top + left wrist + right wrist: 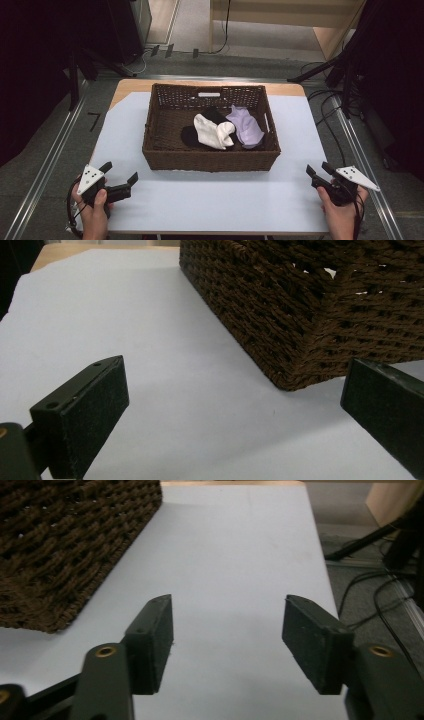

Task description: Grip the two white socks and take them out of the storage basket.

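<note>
A dark brown wicker basket (210,160) stands in the middle of the pale table sheet (215,200). Inside it lie a white sock (212,132), a lilac sock (245,125) and a black sock (189,136), partly under the white one. My left gripper (120,172) is held near the table's front left corner, open and holding nothing; the basket's near corner (295,375) shows ahead of its jaws. My right gripper (319,169) is at the front right, also open with nothing between its fingers, and the basket's side (65,555) lies to its left.
The table (135,85) has a wooden edge at the back. Metal rails (55,150) run along both sides on the floor. Cables (330,105) and dark stands (345,65) sit at the right rear. Bare sheet lies in front of the basket.
</note>
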Tool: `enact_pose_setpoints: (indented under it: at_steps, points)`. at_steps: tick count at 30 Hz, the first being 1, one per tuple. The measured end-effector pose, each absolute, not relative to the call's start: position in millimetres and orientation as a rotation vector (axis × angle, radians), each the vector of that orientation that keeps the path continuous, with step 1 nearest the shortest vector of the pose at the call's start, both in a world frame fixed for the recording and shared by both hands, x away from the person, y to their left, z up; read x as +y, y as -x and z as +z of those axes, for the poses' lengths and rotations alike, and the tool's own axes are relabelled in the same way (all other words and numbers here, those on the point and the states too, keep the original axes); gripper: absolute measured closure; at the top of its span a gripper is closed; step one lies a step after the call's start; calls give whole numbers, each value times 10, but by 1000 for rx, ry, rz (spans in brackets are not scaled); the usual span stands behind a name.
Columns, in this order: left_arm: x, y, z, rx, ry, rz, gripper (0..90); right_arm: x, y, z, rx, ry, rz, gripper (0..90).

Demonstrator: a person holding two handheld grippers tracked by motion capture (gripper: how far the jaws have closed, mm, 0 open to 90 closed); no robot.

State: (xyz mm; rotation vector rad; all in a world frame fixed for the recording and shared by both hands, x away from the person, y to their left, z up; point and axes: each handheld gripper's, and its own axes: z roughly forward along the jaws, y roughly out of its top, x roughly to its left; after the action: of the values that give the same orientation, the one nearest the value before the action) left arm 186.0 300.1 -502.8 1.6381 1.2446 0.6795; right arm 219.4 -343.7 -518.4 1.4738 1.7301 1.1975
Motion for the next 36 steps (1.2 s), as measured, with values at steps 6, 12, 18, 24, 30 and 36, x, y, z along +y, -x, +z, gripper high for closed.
enact_pose_setpoints:
  at_steps: [6,12,18,24,30,36]
  points:
    - [2997,-1856,-5030,1240,-1635,679,0,-3476,-2408,-4981,1892,-1364,1176,470]
    - [3000,-1859,-5031,1237,-1637,677,0,-3442,-2613,-4836,2107,-1331,999,480]
    - [3003,-1860,-5028,1235,-1645,673,0,-3372,-2860,-4679,2323,-1298,819,399]
    - [3003,-1861,-5030,1234,-1642,672,0,-3203,-3103,-4533,2594,-1201,510,314]
    - [3001,-1860,-5030,1233,-1643,676,0,-3084,-3239,-4462,2776,-1104,260,264]
    - [3000,-1858,-5030,1231,-1644,678,0,-3041,-3341,-4482,2901,-1070,114,196]
